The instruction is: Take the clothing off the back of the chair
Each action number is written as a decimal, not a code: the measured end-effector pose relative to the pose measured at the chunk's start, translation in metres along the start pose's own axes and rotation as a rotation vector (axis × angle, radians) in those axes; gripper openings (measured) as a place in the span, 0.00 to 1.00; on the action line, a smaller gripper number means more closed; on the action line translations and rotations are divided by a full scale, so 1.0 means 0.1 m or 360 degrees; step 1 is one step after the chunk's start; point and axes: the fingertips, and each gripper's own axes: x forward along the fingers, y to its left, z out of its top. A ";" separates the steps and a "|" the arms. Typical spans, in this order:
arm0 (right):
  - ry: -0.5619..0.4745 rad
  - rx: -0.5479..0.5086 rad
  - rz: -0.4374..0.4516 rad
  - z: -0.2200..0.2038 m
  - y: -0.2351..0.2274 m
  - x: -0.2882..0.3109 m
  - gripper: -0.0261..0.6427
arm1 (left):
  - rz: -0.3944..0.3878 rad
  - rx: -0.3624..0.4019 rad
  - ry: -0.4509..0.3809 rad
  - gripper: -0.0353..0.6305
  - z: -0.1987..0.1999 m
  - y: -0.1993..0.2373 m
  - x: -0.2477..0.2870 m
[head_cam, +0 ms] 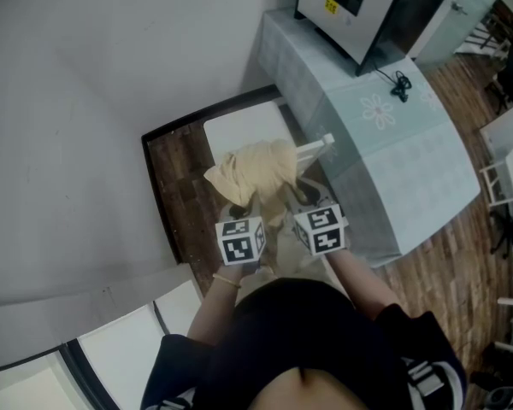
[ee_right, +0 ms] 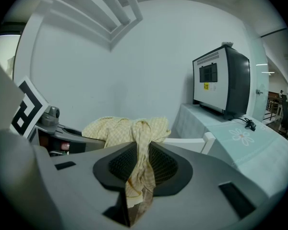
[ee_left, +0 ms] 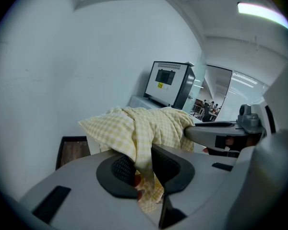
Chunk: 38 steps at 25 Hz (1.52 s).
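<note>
A pale yellow checked garment is bunched over the back of a white chair in the head view. My left gripper is shut on the garment's near left fold. My right gripper is shut on another fold of the garment beside it. The two grippers sit close together, each with cloth pinched between its dark pads. The chair's top rail shows behind the cloth in the right gripper view. Most of the chair back is hidden by the fabric.
A table with a light patterned cloth stands right of the chair, carrying a boxy monitor and a black cable. A white wall is at left. The white chair seat sits over dark wood floor.
</note>
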 end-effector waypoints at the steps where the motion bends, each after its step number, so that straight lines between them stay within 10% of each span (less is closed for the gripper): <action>1: 0.0003 0.0000 -0.0004 -0.01 0.02 -0.02 0.17 | -0.0001 0.0003 -0.0001 0.15 -0.01 0.00 -0.02; 38: -0.0102 0.0096 -0.0127 -0.31 0.65 -0.82 0.17 | -0.0139 0.0092 -0.0005 0.15 -0.47 -0.13 -0.87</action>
